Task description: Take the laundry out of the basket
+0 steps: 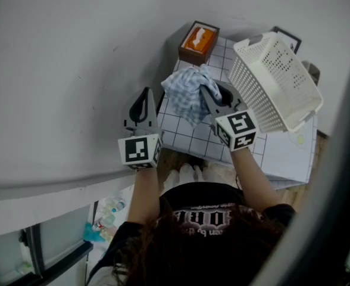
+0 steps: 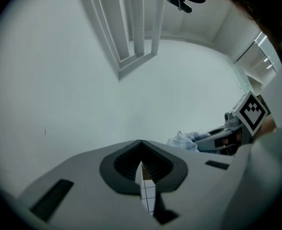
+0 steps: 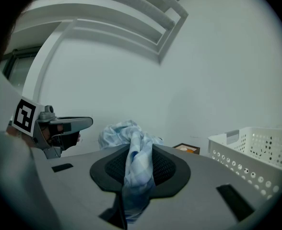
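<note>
— What does the table hold?
— A white, grid-patterned table [image 1: 187,139], seen from above, bears a brown box [image 1: 199,42] at its far edge and a white plastic basket [image 1: 274,79] at right.

Glowing soft and even, casting faint shadows; bending hard at the edges in all 3 views; fading to black corners in 2; blurring up close.

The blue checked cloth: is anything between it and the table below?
Nothing visible. The cloth hangs pinched in the right gripper over the gridded table; the basket sits off to the right, the tissue box behind, the left gripper to the left.
</note>
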`<state>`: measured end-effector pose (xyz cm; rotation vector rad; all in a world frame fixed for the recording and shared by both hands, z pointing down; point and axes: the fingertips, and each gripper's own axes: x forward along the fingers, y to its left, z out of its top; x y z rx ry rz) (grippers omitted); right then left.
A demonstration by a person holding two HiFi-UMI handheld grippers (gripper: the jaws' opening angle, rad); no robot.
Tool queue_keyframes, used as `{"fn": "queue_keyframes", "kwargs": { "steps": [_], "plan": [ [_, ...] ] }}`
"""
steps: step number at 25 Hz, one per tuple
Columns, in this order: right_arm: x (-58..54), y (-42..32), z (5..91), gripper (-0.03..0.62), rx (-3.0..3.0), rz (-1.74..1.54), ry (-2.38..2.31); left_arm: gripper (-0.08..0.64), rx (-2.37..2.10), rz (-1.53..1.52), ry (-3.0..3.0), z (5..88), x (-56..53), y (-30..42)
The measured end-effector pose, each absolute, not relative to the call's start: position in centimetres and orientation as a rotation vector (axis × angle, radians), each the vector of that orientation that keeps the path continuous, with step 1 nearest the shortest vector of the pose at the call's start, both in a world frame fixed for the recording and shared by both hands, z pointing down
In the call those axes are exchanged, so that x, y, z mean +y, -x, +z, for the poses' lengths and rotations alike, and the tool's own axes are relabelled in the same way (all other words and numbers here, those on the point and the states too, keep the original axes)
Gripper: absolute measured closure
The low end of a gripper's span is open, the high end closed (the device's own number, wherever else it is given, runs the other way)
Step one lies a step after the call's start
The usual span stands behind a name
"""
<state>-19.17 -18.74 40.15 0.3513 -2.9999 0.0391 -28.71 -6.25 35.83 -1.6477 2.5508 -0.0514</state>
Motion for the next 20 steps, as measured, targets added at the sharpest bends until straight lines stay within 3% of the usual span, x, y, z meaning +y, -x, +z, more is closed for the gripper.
{"fn": "queue_keyframes", "kwargs": {
  "steps": [20],
  "plan": [
    [-18.8, 19.2, 39.9, 0.495, -3.019, 0.026, -0.338, 0.558, 2.555, -0.054, 1.658, 36.0, -7.1, 28.6]
  ]
}}
